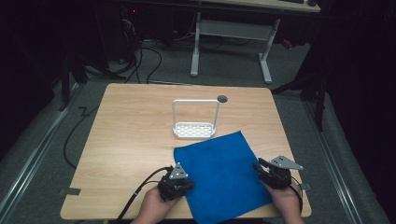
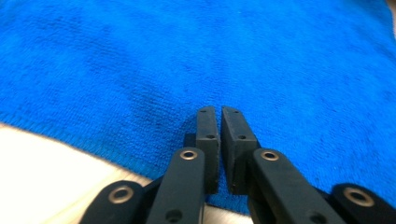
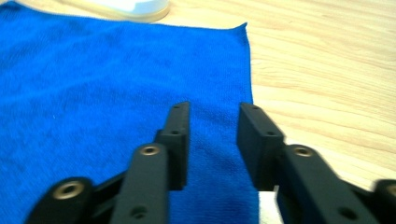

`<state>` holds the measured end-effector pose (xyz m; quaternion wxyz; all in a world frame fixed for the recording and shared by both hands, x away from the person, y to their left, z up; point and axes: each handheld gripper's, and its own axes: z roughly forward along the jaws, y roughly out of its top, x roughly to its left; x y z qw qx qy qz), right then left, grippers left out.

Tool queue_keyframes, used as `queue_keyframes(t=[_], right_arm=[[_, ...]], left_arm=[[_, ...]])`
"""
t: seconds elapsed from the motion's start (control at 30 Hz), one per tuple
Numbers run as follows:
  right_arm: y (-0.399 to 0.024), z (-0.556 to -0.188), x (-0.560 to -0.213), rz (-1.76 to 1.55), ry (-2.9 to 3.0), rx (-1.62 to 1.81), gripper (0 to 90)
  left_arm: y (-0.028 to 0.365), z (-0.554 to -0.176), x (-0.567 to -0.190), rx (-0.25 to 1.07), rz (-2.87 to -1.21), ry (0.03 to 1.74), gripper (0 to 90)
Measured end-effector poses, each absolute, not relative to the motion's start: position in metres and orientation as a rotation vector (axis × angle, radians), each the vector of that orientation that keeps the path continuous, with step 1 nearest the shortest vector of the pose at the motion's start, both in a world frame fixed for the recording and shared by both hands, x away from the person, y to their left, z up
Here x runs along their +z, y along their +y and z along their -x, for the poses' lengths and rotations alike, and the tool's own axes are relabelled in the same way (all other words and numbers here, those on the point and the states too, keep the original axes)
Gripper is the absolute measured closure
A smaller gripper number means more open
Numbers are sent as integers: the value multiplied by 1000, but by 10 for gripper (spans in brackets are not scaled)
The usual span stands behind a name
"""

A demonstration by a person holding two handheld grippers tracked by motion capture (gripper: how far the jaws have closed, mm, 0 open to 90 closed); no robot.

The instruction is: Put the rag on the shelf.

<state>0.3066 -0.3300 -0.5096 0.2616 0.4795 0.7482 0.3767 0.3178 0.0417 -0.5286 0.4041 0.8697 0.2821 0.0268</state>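
**Blue cloth flat on the table, tongs at both side edges**

Cloth (image 1: 219, 175), blue and fuzzy, lies spread flat on the near half of the wooden table (image 1: 130, 140), turned a little so that one corner points toward the far side and its near edge reaches the table's near edge. Just beyond its far edge stands a white rack (image 1: 194, 120) with a slotted base and a tall wire hoop; the base holds nothing that can be seen. The cloth's far edge sits just beside the rack's base; whether they touch cannot be told.

The left tongs (image 1: 188, 185) rest at the cloth's left edge, held by the person's left hand (image 1: 152, 205). In the left gripper view the left tongs (image 2: 219, 114) are nearly closed, with a thin slit between the jaws, tips over the cloth (image 2: 233, 56); no fold shows between them.

The right tongs (image 1: 258, 164) sit at the cloth's right edge, held by the right hand (image 1: 287, 200). In the right gripper view the right tongs (image 3: 214, 109) stand clearly apart, holding nothing, straddling the cloth's (image 3: 93, 93) hemmed right edge, with bare table (image 3: 327, 70) beside it.

Bare wood lies to the left of the cloth and across the far half of the table. A small dark round hole (image 1: 222, 98) sits near the far edge.
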Motion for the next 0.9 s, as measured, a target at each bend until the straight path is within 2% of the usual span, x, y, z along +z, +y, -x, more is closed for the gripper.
queue_keyframes(t=[0.03,0.07,0.17,0.37,0.9], right_arm=[[-328,-308,-510,-1300,2043,1017,789],[-327,-309,-511,-1294,2059,1013,828],[-324,-316,-514,-1289,2095,971,900],[-319,-328,-524,-1301,2165,860,900],[-310,-312,-526,-1289,2235,952,900]], left_arm=[[46,-319,-528,75,-2199,720,885],[47,-320,-528,73,-2198,726,891],[49,-321,-528,69,-2200,725,900],[50,-323,-528,68,-2202,720,900],[81,-342,-530,108,-2151,839,900]])
